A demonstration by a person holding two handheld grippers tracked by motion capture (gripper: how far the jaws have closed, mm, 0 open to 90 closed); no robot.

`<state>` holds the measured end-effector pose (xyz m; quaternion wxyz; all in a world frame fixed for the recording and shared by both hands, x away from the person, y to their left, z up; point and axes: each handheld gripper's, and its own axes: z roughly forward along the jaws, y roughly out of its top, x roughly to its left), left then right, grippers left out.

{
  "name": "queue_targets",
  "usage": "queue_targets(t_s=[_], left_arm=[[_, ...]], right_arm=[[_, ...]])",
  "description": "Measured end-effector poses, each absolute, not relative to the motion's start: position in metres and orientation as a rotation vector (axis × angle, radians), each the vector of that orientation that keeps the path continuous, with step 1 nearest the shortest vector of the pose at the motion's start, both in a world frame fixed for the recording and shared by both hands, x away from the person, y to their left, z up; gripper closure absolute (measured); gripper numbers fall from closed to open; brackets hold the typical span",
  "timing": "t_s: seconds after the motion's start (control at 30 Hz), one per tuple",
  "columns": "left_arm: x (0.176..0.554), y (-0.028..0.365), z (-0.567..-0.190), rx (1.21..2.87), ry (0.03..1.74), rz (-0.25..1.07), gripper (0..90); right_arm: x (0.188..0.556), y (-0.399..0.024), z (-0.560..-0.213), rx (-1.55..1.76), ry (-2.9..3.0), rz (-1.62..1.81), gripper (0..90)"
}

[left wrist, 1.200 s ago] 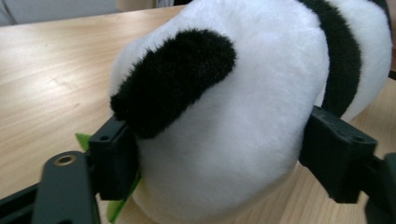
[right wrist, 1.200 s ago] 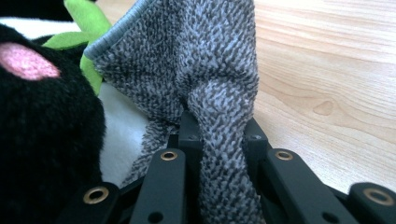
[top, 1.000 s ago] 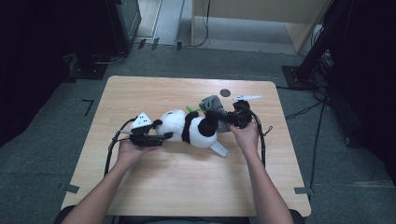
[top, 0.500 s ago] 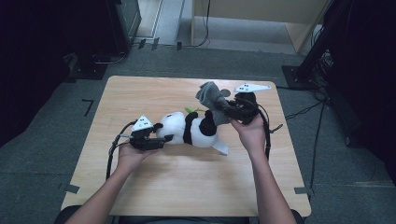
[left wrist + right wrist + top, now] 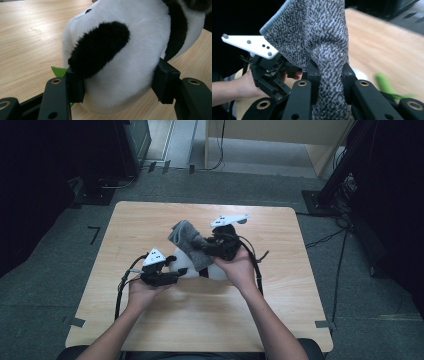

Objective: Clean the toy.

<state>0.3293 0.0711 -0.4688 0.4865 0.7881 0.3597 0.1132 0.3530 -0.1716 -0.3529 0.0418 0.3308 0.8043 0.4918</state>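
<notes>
A black-and-white panda plush lies on the wooden table. My left gripper is shut on it from the left. In the left gripper view both pads press into the panda's white fur beside a black patch. My right gripper is raised over the panda and shut on a grey knitted cloth. The cloth stands up from the jaws, and its ribbed hem is uppermost in the right gripper view, where it is pinched between the pads. A green felt piece pokes out under the panda.
The right gripper view shows the left gripper and its white plate farther off, held by a hand. Cables trail from both grippers across the table. Dark equipment and floor cables ring the table, and a pale cabinet stands behind it.
My right gripper has risen and carried the grey cloth leftward over the panda. The left gripper keeps its hold and has shifted slightly right.
</notes>
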Motion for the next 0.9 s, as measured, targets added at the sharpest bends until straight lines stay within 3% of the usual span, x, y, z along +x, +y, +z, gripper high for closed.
queue_targets(t_s=[0.2,0.37,0.9], left_arm=[[0.326,0.071,-0.471,1.914,0.887,0.282,38.5],[0.324,0.071,-0.472,1.932,0.873,0.293,38.5],[0.333,0.074,-0.472,1.928,0.896,0.221,42.9]], right_arm=[[0.361,-0.140,-0.379,1.058,2.567,1.488,76.7],[0.370,-0.140,-0.399,1.102,2.586,1.470,76.3],[0.380,-0.169,-0.396,1.142,2.516,1.270,76.3]])
